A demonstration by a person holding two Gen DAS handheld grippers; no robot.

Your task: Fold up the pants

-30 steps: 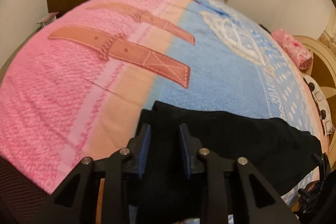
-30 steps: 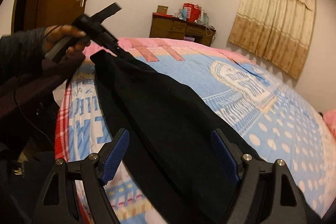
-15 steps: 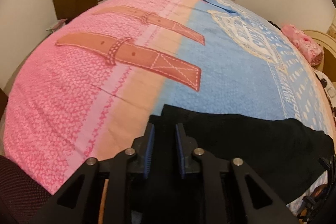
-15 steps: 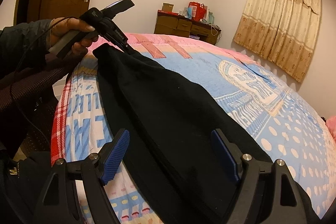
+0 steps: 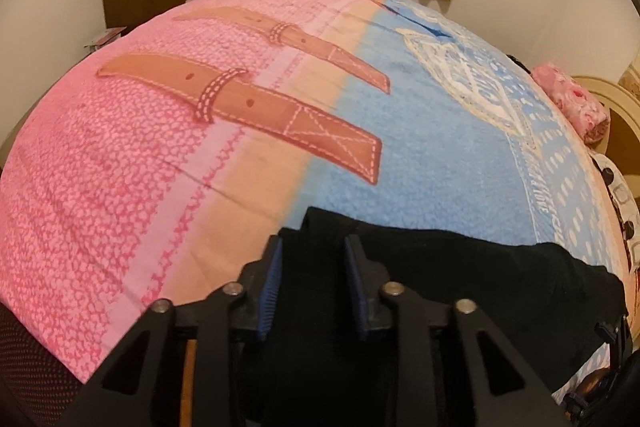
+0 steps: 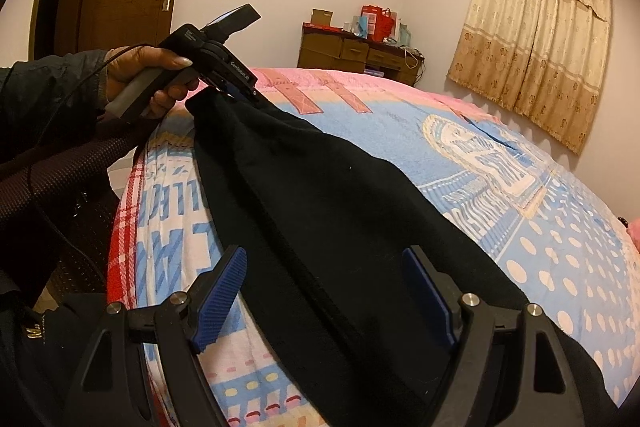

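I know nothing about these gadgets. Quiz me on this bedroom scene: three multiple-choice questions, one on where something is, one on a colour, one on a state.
1. Where do the pants lie?
A. on the bed
B. on the floor
C. on the desk

2. What colour are the pants?
A. red
B. black
C. white

3. How does the right gripper stand?
A. clamped tight on a pillow
B. jaws wide apart over the pants
C. holding a box

Answers:
1. A: the dark cloth is spread along the near edge of the bedspread.
2. B: they show plain black in both views.
3. B: its blue pads stand far apart with cloth beneath them, while the left gripper has just been closing, with an end of the pants between its pads.
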